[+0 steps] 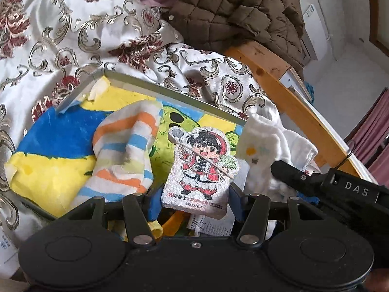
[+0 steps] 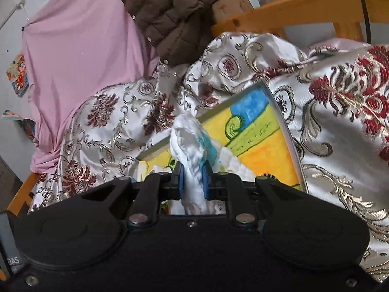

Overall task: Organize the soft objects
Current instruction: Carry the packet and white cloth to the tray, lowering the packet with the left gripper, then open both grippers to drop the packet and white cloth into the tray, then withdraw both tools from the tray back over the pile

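Sponge (image 1: 198, 170) with the cartoon boy print sits upright at centre-bottom of your left wrist view, pinched between the blue pads of your left gripper (image 1: 194, 200), jaws about half spread around it. Behind it lies a shallow box (image 1: 170, 92) lined with a yellow-blue picture; its grey rim runs from upper left down to right of centre. Striped towel (image 1: 124, 155) is bunched left of the sponge inside the box, taking most of the floor there. White cloth (image 1: 262, 155) hangs at the box's right edge, held by your right gripper (image 2: 193, 182). In the right wrist view the jaws are pressed nearly together on that cloth's twisted neck, and the box's corner sits upper right of it. Patterned bedspread (image 1: 60, 36) surrounds the box on all sides. Wooden bed rail (image 1: 279, 85) curves down the right. Brown quilted jacket (image 1: 243, 7) is at top, well apart from the box.
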`<state>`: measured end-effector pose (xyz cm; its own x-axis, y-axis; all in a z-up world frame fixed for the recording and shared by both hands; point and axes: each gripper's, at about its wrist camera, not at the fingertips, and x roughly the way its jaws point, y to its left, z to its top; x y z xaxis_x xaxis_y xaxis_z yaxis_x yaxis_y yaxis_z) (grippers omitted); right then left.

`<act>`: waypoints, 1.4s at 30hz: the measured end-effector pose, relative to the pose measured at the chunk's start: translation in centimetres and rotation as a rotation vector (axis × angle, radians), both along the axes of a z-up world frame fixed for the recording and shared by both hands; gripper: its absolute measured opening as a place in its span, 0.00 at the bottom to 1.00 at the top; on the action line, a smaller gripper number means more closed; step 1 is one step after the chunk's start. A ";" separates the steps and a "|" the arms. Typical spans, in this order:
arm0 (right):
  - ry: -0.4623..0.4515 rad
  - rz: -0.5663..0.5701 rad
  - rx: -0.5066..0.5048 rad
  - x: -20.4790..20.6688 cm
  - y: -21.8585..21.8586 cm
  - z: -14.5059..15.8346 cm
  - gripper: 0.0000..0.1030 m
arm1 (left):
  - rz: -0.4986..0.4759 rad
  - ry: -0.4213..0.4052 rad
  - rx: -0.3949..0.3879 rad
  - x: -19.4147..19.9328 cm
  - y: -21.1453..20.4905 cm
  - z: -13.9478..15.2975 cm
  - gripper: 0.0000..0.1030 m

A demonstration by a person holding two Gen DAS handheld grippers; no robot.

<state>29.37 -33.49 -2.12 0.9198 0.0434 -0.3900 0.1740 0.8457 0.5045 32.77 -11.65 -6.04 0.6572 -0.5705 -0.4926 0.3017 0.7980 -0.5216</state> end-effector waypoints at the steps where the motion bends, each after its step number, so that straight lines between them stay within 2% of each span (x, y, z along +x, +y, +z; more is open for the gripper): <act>1: 0.008 -0.002 0.002 0.3 0.0 -0.2 0.09 | -0.002 -0.007 0.011 0.0 -0.2 0.0 0.55; 7: 0.042 0.010 0.004 -0.2 0.9 -1.0 0.10 | -0.014 -0.035 0.063 -0.3 -0.7 0.3 0.55; 11: 0.044 -0.018 -0.020 -1.5 1.0 -0.5 0.26 | -0.020 -0.024 0.056 -0.3 -0.7 0.3 0.55; 15: 0.044 -0.040 -0.035 -2.5 0.7 0.2 0.32 | -0.021 -0.011 0.020 -0.2 -0.3 0.6 0.60; 23: 0.019 -0.067 -0.061 -4.1 0.7 1.9 0.53 | 0.000 -0.050 0.031 -1.0 -0.2 1.9 0.72; 26: -0.007 -0.080 -0.093 -5.0 1.0 3.1 0.66 | 0.013 -0.077 0.036 -1.6 0.1 2.9 0.75; 28: -0.031 -0.083 -0.111 -5.7 1.2 4.0 0.70 | 0.027 -0.100 0.037 -2.2 0.3 3.8 0.80; 31: -0.071 -0.085 -0.124 -7.0 1.5 5.6 0.78 | 0.037 -0.135 0.030 -3.1 0.7 5.4 0.82; 33: -0.098 -0.085 -0.133 -7.8 1.7 6.6 0.87 | 0.047 -0.165 0.027 -4.0 1.1 6.5 0.84; 38: -0.173 -0.081 -0.165 -10.2 2.3 9.4 0.98 | 0.080 -0.236 0.015 -6.3 2.4 9.5 0.89; 42: -0.234 -0.068 -0.193 -12.6 3.2 11.2 0.99 | 0.107 -0.298 0.001 -8.5 3.5 12.0 0.94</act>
<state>16.79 -30.33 9.03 0.9839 -0.0753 -0.1620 0.1313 0.9200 0.3692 24.24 -8.10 5.97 0.8289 -0.4901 -0.2698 0.3554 0.8338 -0.4225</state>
